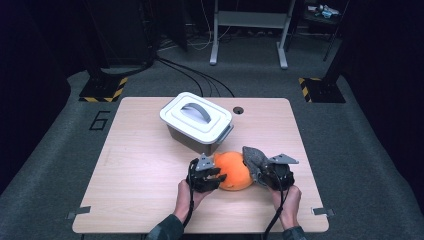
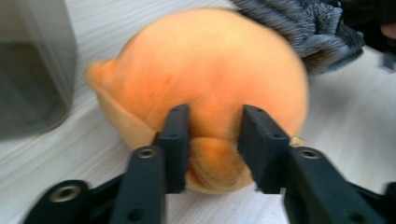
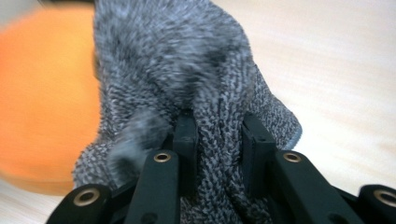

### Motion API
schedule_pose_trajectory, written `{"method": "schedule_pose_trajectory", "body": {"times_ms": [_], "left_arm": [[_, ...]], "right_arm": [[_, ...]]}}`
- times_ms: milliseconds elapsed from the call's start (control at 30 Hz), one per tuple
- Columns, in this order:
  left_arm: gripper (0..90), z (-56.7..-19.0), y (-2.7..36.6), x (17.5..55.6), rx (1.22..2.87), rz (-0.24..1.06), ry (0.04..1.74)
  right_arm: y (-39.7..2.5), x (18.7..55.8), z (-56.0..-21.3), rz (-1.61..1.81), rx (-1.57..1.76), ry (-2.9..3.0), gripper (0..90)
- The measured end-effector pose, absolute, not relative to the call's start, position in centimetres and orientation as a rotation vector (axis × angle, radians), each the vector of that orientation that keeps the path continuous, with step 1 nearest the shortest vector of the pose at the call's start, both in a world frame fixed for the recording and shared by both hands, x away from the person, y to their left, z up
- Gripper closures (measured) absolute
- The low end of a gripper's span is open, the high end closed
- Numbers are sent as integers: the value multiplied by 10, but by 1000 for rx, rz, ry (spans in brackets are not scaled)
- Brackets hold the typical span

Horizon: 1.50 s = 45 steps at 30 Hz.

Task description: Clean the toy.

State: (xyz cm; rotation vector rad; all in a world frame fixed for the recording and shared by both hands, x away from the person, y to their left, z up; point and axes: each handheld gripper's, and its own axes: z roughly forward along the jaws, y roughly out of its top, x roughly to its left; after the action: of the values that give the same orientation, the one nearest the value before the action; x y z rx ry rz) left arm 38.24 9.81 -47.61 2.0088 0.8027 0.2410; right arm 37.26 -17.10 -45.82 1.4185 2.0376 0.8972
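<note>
Pinching a small fold at the near end of the round orange plush ball (image 2: 201,79), the left gripper (image 2: 212,144) has its two black jaws narrowed onto a nub of the soft fabric. In the high view the left gripper (image 1: 216,176) sits against the ball's left side, the person's left hand (image 1: 186,196) behind it. The right gripper (image 3: 218,140) has its jaws clamped on a ridge of the grey knitted cloth (image 3: 187,70), which bunches up between and above them. In the high view that cloth (image 1: 254,159) drapes against the ball's right side, touching it, with the right gripper (image 1: 262,172) just beside it and the right hand (image 1: 287,200) below. The orange ball (image 1: 233,170) rests on the light wooden bench (image 1: 140,165), right of centre and nearer the front edge than the back. Just behind the ball, close to the bench's middle, stands a grey plastic box with a white handled lid (image 1: 196,118), set at an angle to the bench's edges.
</note>
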Motion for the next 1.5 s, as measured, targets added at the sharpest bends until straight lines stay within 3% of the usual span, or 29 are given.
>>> {"method": "schedule_pose_trajectory", "body": {"times_ms": [167,367,633,733,900,1000,1133,1267,1500], "left_arm": [[516,-473,101,382,2004,235,781],[343,-469,107,370,2008,297,756],[298,-488,92,365,2100,334,757],[358,-492,81,365,2116,385,750],[571,-494,84,369,2075,365,765],[648,-493,86,370,2071,358,766],[687,-491,85,368,2065,370,751],[712,-491,85,368,2064,369,763],[732,-491,86,370,2053,344,757]], "right_arm": [[-142,360,-437,976,1283,2097,710],[-131,365,-450,910,1286,2127,712],[-145,368,-456,928,1334,2120,711],[-145,368,-456,924,1316,2123,711],[-144,368,-454,933,1326,2113,711],[-141,361,-440,947,1302,2099,711],[-113,351,-423,969,1211,2141,710],[-87,352,-431,868,1139,2197,711],[-107,362,-440,804,1208,2139,717]]}}
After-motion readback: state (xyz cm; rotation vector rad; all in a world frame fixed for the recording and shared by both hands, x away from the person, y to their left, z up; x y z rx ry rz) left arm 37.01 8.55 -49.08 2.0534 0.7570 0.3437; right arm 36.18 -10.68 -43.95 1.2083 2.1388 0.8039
